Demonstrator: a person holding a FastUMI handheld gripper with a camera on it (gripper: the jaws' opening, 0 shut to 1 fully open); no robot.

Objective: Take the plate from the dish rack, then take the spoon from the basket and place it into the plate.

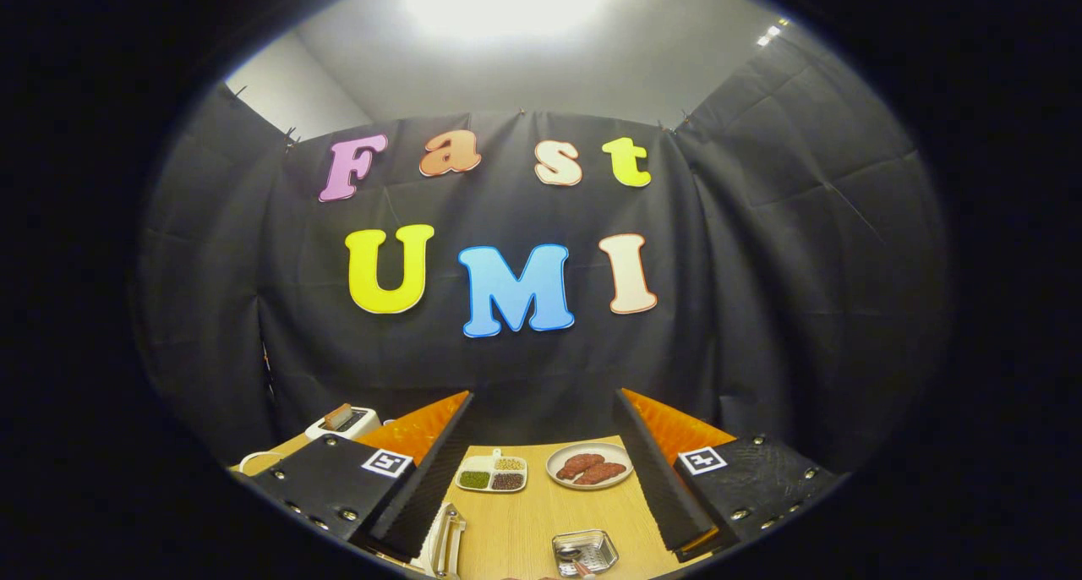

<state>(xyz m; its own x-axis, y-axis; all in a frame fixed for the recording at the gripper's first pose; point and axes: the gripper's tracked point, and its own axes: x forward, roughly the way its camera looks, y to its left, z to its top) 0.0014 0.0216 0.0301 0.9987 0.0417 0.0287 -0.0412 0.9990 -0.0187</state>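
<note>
My gripper (543, 398) is held high above the wooden table (541, 512), its two fingers wide apart with nothing between them. Low down by the left finger, a white plate (439, 539) stands on edge in a dish rack (455, 546), partly cut off. Close below and between the fingers sits a small metal basket (585, 552) with a spoon (573, 556) lying in it; only part of the spoon shows.
Further along the table are a divided white dish (491, 473) of beans and a round plate (589, 465) with meat patties. A white toaster (342, 422) stands beyond the left finger. Black cloth walls close the booth on three sides.
</note>
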